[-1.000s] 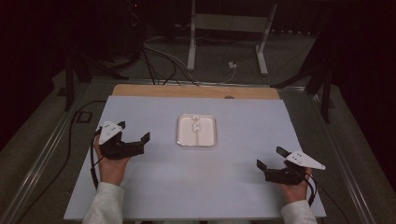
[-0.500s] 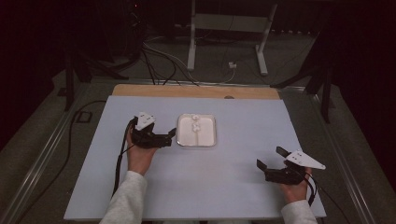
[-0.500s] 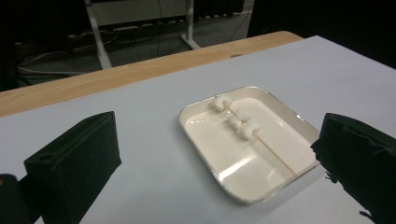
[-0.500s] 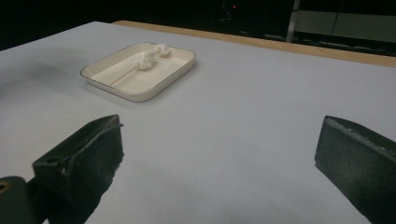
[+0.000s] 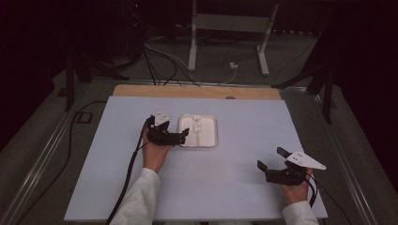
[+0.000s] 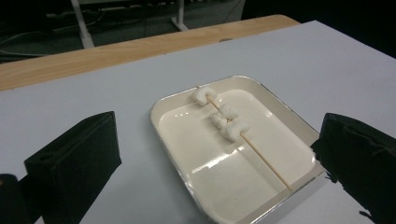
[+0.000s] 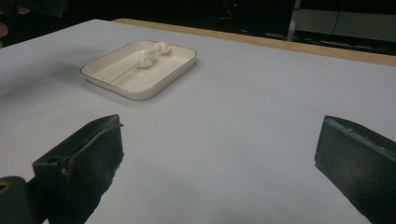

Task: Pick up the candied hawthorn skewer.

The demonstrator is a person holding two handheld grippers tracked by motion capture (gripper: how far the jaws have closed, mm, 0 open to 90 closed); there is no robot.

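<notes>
High view: left gripper [image 5: 184, 135] had moved in from the left edge of the counter [image 5: 244, 187] to the left rim of the white tray [image 5: 212, 140] over the last second. Jaws spread, nothing held, tips at the tray's near-left edge. Right gripper [image 5: 271, 158] hadn't moved: parked near the person's right side, jaws apart, empty, tray well off to its front-left.

Left gripper view: tray sat straight ahead between the two black jaws, near corner just short of them. In it lay a wooden skewer [image 6: 261, 157] with four small white marshmallow-like pieces [image 6: 227, 122] bunched on its far half, bare stick end pointing toward the gripper's right jaw. No contact with skewer or tray that I could make out.

Right gripper view: jaws wide, bare counter between them. Tray [image 7: 112, 80] far ahead and to the left, skewer visible inside.

Read: the approach was essentially done, so the left side looked set up for a grab on the bare end of the skewer. Thin stick lying flat on a glossy tray, so slipping looked like the risk.
</notes>
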